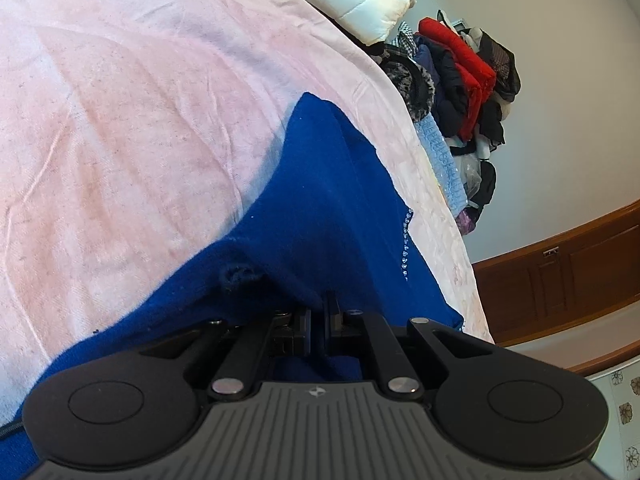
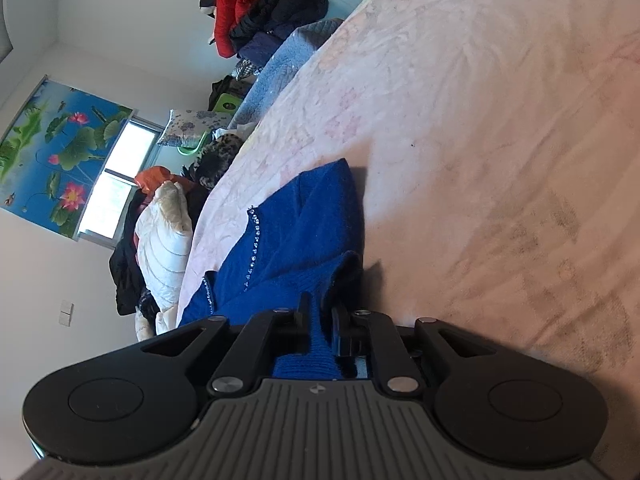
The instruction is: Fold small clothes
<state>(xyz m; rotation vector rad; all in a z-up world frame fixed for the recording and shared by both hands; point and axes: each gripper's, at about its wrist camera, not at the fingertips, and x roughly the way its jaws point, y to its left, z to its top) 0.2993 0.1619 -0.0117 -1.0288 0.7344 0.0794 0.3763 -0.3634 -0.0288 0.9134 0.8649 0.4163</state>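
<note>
The blue sweater (image 1: 320, 208) lies on the bed (image 1: 120, 140), on its pink sheet, near the edge by the pile of clothes (image 1: 460, 80). The left hand-held gripper (image 1: 319, 326) is pinched tight on a fold of the sweater, lifting it off the bed. The right hand-held gripper (image 2: 322, 320) has its jaws slightly parted, blue knit bunched between them, though whether the pads press on it I cannot tell.
</note>
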